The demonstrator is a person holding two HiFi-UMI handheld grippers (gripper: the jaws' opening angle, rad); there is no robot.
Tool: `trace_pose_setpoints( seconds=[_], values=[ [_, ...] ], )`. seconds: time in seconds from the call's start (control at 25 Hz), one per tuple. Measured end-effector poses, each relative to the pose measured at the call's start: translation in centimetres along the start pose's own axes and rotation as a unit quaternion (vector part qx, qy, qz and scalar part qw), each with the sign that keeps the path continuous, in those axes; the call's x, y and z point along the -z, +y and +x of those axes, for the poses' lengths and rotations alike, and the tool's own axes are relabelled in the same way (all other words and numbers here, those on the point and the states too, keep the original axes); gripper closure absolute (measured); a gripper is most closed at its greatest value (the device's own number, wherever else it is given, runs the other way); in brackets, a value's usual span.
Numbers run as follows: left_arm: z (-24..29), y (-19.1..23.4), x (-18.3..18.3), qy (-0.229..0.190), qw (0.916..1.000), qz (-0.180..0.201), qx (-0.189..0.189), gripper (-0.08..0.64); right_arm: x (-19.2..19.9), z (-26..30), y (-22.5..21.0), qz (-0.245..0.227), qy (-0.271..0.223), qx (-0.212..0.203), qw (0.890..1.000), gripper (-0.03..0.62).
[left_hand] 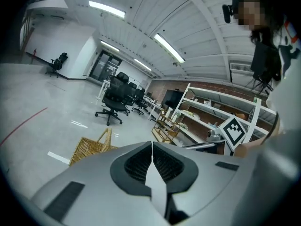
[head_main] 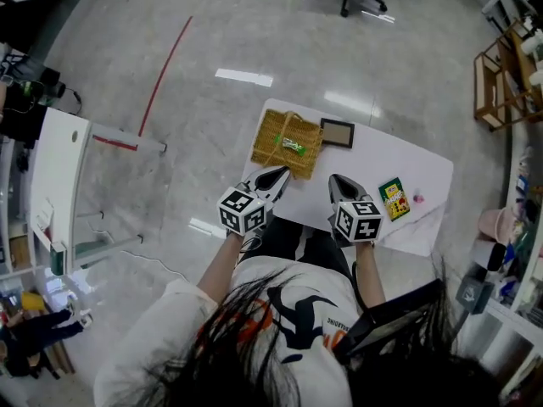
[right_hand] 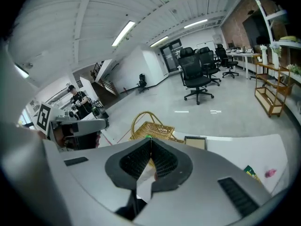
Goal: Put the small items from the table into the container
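Sitting on white table (head_main: 373, 164), wicker basket (head_main: 271, 136) holds small green packet (head_main: 293, 146).

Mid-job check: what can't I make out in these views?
Head view: basket contents too small beyond one green item.
Left gripper view: left hand-held gripper covers most of the basket.
Head, right gripper views: pink item too small to identify.
Head view: print on the green-yellow pack too small.

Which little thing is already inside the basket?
The green item, lying in the wicker basket. The colourful packet and the tiny pink thing sit outside it on the white table.
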State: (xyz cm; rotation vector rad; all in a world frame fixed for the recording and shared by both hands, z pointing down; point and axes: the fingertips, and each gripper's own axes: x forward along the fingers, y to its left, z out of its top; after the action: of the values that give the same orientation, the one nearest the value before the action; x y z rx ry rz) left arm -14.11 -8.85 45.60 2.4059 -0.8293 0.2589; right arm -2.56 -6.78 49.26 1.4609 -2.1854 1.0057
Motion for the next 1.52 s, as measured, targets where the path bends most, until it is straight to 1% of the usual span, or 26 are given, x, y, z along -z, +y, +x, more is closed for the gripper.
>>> trace_pose_setpoints(
  seconds=[0.12, 0.32, 0.44, 0.6, 0.72, 0.88, 1.0, 1.16, 1.28, 1.44, 1.52],
  values=[
    [0.5, -1.2, 0.1, 0.012, 0.9997, 0.016, 0.016, 0.549, 0.0, -1.3, -0.4, 0.02, -0.012, 0.002, 1.0, 0.577],
    [1.2, -2.2, 0.6, 0.035, 0.9981, 0.04, 0.03, 0.551, -0.2, -2.6, -1.1, 0.025, -0.021, 0.012, 0.999, 0.577],
    [1.1, -2.2, 0.6, 0.034, 0.998, 0.042, 0.032, 0.551, -0.3, -2.9, -1.1, 0.028, -0.025, 0.014, 0.999, 0.577],
    [1.0, -2.1, 0.2, 0.029, 0.9984, 0.033, 0.036, 0.551, -0.5, -3.1, -1.1, 0.029, -0.031, 0.019, 0.999, 0.577],
    [0.9, -2.2, 0.1, 0.033, 0.9979, 0.038, 0.04, 0.551, -0.4, -3.3, -1.2, 0.036, -0.036, 0.028, 0.998, 0.577],
    [1.1, -2.5, 0.1, 0.041, 0.9966, 0.043, 0.057, 0.551, 0.0, -3.5, -1.8, 0.052, -0.045, 0.046, 0.997, 0.577],
    [1.5, -2.9, 0.5, 0.052, 0.9944, 0.049, 0.078, 0.551, 1.0, -4.0, -2.3, 0.068, -0.052, 0.067, 0.994, 0.577],
    [3.0, -4.6, 1.3, 0.075, 0.9884, 0.065, 0.116, 0.551, 2.8, -5.7, -3.7, 0.099, -0.059, 0.099, 0.988, 0.577],
    [5.2, -6.5, 1.9, 0.09, 0.9834, 0.075, 0.139, 0.551, 4.0, -7.2, -5.9, 0.117, -0.063, 0.121, 0.984, 0.577],
    [8.0, -9.8, 3.0, 0.104, 0.9786, 0.082, 0.158, 0.551, 5.9, -9.6, -9.1, 0.136, -0.064, 0.14, 0.979, 0.577],
    [9.4, -11.7, 3.3, 0.104, 0.9783, 0.081, 0.16, 0.551, 6.5, -10.9, -10.7, 0.141, -0.063, 0.143, 0.978, 0.577]
  ],
)
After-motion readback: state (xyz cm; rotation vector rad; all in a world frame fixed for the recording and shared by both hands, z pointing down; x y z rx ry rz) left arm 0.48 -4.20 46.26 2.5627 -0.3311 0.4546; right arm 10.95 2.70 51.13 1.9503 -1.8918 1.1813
